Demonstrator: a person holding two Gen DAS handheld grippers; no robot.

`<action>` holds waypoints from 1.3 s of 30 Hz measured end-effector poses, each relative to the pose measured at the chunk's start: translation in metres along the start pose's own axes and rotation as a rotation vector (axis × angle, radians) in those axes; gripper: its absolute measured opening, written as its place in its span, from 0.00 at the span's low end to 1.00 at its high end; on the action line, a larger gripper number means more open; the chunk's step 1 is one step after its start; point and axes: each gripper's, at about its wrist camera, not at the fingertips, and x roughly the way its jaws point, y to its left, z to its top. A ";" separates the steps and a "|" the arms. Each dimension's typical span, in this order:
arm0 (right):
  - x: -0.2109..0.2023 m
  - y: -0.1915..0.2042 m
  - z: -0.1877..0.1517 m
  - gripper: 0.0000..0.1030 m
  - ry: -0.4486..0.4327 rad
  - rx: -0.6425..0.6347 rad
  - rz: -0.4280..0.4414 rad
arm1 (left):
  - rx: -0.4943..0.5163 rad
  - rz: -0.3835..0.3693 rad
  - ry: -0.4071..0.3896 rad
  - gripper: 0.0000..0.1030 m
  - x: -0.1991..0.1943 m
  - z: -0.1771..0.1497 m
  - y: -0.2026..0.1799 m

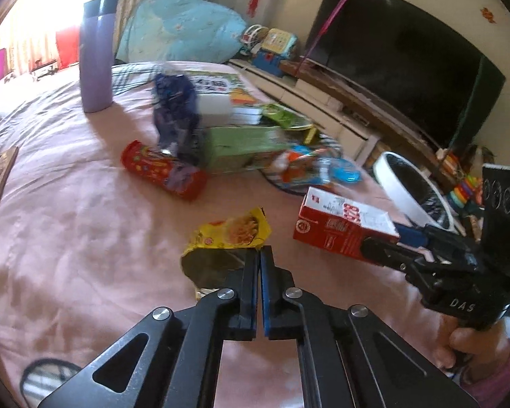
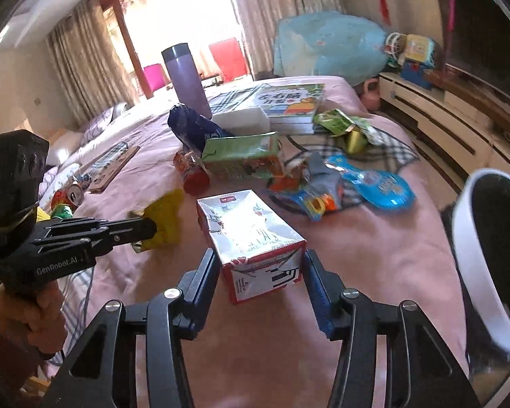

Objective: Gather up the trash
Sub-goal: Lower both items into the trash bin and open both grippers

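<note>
pinching a yellow snack wrapper [image 1: 228,234] at lower centre of its own view, the left gripper [image 1: 259,255] has its jaws fully closed on the wrapper's edge. the right gripper [image 2: 260,267], half open, straddles a red and white milk carton [image 2: 251,238] at centre frame; whether its pads touch the carton is unclear. both lie on a pink bedsheet [image 1: 68,224] strewn with packets. a white bin [image 2: 476,272] sits at right, a purple flask [image 1: 97,54] upper left.
</note>
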 end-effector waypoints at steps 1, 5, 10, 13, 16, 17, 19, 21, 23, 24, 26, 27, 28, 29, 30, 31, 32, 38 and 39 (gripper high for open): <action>-0.005 -0.002 -0.004 0.49 -0.007 0.012 -0.003 | 0.008 -0.006 -0.003 0.00 -0.004 -0.003 -0.008; -0.028 -0.012 -0.015 0.49 -0.048 0.070 -0.020 | 0.048 -0.035 -0.010 0.00 -0.008 -0.005 -0.027; -0.062 -0.030 -0.027 0.49 -0.110 0.135 -0.054 | 0.068 -0.062 -0.027 0.00 -0.016 -0.005 -0.045; -0.079 -0.041 -0.031 0.49 -0.141 0.164 -0.077 | 0.095 -0.078 -0.038 0.00 -0.019 -0.004 -0.059; -0.093 -0.053 -0.034 0.49 -0.163 0.182 -0.110 | 0.124 -0.106 -0.040 0.00 -0.018 -0.003 -0.075; -0.098 -0.058 -0.035 0.49 -0.170 0.190 -0.122 | 0.135 -0.113 -0.039 0.00 -0.017 -0.002 -0.081; -0.107 -0.068 -0.036 0.49 -0.183 0.208 -0.144 | 0.157 -0.129 -0.036 0.00 -0.013 0.001 -0.093; -0.114 -0.076 -0.039 0.49 -0.192 0.226 -0.163 | 0.181 -0.144 -0.034 0.00 -0.009 0.002 -0.107; -0.123 -0.087 -0.042 0.49 -0.204 0.245 -0.186 | 0.200 -0.155 -0.031 0.00 -0.003 0.006 -0.118; -0.127 -0.092 -0.044 0.49 -0.208 0.250 -0.196 | 0.209 -0.161 -0.030 0.00 0.000 0.008 -0.123; -0.133 -0.102 -0.045 0.49 -0.215 0.260 -0.219 | 0.228 -0.174 -0.027 0.00 0.007 0.014 -0.136; -0.136 -0.106 -0.045 0.49 -0.217 0.265 -0.230 | 0.238 -0.182 -0.026 0.00 0.011 0.017 -0.143; -0.139 -0.111 -0.046 0.49 -0.220 0.271 -0.241 | 0.243 -0.186 -0.025 0.00 0.016 0.021 -0.146; -0.142 -0.116 -0.046 0.49 -0.224 0.279 -0.251 | 0.251 -0.192 -0.023 0.00 0.021 0.024 -0.152; -0.144 -0.121 -0.046 0.49 -0.226 0.285 -0.259 | 0.259 -0.198 -0.019 0.00 0.026 0.027 -0.158; -0.145 -0.124 -0.047 0.49 -0.227 0.290 -0.267 | 0.265 -0.203 -0.016 0.00 0.032 0.030 -0.162; -0.147 -0.130 -0.047 0.49 -0.229 0.300 -0.281 | 0.272 -0.208 -0.014 0.00 0.037 0.033 -0.168; -0.147 -0.156 -0.045 0.49 -0.228 0.336 -0.319 | 0.301 -0.227 0.004 0.00 0.071 0.050 -0.194; -0.147 -0.159 -0.044 0.49 -0.226 0.338 -0.324 | 0.303 -0.228 0.009 0.00 0.078 0.054 -0.198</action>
